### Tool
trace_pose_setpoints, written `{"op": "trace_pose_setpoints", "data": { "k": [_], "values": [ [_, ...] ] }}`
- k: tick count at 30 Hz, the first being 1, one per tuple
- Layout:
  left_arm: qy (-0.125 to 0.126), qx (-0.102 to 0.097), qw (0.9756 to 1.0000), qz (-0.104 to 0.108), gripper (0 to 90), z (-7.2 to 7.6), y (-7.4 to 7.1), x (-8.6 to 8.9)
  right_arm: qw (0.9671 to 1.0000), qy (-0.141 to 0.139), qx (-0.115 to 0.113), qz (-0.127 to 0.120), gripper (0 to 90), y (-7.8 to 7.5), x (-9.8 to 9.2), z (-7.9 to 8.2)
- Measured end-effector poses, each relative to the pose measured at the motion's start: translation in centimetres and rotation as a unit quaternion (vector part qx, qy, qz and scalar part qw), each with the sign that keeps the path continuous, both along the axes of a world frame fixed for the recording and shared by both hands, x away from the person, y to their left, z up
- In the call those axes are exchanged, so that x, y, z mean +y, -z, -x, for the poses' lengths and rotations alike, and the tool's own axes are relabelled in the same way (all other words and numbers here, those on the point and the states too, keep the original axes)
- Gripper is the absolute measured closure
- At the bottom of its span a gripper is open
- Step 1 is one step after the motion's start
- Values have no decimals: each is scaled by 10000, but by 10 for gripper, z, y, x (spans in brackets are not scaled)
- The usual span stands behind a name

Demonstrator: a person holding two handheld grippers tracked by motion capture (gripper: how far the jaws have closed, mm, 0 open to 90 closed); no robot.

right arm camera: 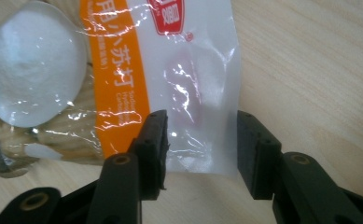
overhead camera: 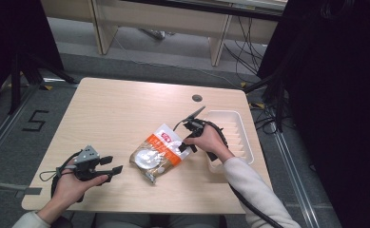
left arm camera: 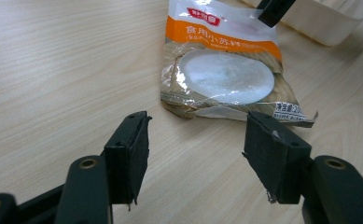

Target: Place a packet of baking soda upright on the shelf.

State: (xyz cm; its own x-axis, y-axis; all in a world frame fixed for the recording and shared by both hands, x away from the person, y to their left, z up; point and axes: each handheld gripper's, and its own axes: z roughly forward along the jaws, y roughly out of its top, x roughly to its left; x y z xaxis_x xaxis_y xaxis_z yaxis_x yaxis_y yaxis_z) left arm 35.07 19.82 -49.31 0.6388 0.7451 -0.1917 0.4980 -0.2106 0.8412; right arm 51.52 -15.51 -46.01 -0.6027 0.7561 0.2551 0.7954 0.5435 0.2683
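Light wood tabletop point(overhead camera: 116, 109) carries a flat packet point(overhead camera: 158, 152) of white powder, its long axis running diagonally, clear top end toward the white tray point(overhead camera: 239, 124). That end lies between the right gripper point(right arm camera: 200, 154)'s spread fingers point(right arm camera: 153, 149), ungripped. Well apart, the left gripper point(left arm camera: 195, 154) points at the packet's bottom edge, fingers wide open and empty.

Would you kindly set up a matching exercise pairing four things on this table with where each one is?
Things:
1. packet
2. white tray
3. left gripper
4. right gripper

Places:
A. at the table's right edge
B. jaws open astride the packet's white end
C. flat on the middle of the table
D. jaws open, short of the packet, at the left

Pairs: 1-C, 2-A, 3-D, 4-B
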Motion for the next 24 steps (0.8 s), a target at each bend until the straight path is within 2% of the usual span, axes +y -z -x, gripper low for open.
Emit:
{"op": "trace_pose_setpoints", "data": {
  "k": [1,2,4,7,9,11,13,14,20,22,23,24],
  "values": [
    [-4,-11,10000,-9,395,0,0,0,9999,-22,81,-64,606,-4,0,0],
    [61,-48,10000,-49,395,-1,0,1,9999,-41,91,-120,614,-6,0,0],
    [11,0,10000,7,395,0,0,0,9999,-16,45,-113,627,-8,2,2],
    [9,-7,10000,-27,395,0,0,0,10000,-51,-8,-55,630,-6,3,2],
    [8,-8,10000,-23,396,0,0,0,9999,-57,111,-82,632,-4,4,3],
    [9,-9,10000,-32,395,0,0,0,9997,-127,210,29,630,-2,5,3],
    [9,-12,10000,-30,395,0,0,0,9997,-90,204,41,626,1,7,4],
    [11,-10,10000,-30,395,0,0,0,9995,-121,251,145,623,3,8,3],
    [53,-56,10000,-61,395,0,-1,1,9993,-171,267,175,610,6,8,3],
    [1,-22,10000,-8,395,0,0,0,9993,-118,339,71,610,2,9,4],
    [4,-31,10000,-11,395,0,0,0,9995,-225,233,-63,613,2,7,3],
    [4,-37,10000,-14,395,0,-1,0,9995,-99,285,-104,617,-2,8,4]
  ]
}}
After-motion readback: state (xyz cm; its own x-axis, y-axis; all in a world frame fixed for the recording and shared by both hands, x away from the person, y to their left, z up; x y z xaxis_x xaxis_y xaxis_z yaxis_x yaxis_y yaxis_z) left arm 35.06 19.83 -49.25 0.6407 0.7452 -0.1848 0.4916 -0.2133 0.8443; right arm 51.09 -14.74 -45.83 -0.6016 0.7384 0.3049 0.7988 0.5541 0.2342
